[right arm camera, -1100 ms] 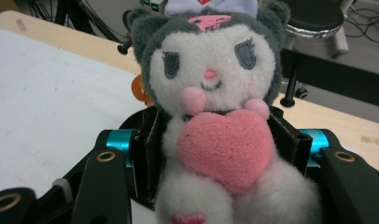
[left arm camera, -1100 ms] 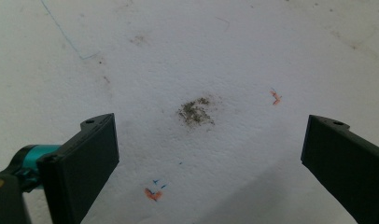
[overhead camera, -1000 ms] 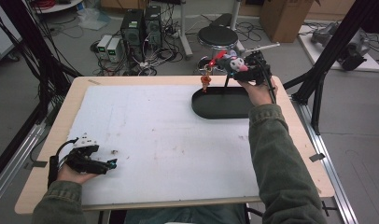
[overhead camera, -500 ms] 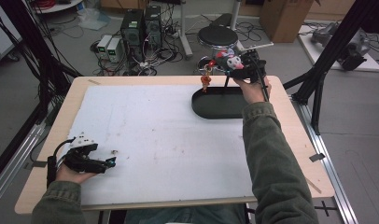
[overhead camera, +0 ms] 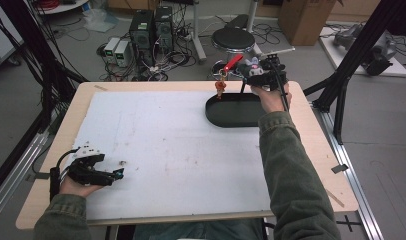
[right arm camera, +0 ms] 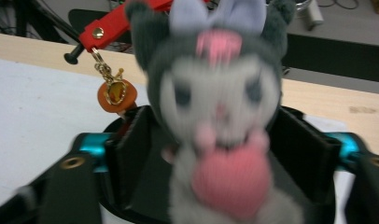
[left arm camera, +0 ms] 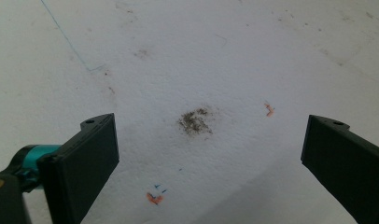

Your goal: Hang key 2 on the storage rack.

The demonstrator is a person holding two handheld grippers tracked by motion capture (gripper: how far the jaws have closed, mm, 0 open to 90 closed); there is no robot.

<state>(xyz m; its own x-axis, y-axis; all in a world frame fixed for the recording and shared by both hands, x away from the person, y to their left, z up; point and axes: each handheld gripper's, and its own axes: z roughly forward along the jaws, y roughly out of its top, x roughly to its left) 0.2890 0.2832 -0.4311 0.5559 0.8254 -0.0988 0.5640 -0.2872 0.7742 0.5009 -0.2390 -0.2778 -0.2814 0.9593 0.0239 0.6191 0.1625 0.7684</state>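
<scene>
No writing or brand shows anywhere. The right gripper [right arm camera: 215,154], its jaws just opening, brackets a plush toy [right arm camera: 215,107] over the black tray [overhead camera: 231,112] near the counter's far right edge; the left gripper [left arm camera: 211,154] stands open, empty

Even, soft light falls from above in the high view; the white mat [overhead camera: 161,145] is bright, the floor beyond dimmer, and detail is coarse and slightly soft. In the left gripper view a faint shadow darkens the mat at bottom right. In the right gripper view the plush toy [right arm camera: 220,116] sits too close and blurs; the surface [right arm camera: 38,51] behind is sharper.
</scene>
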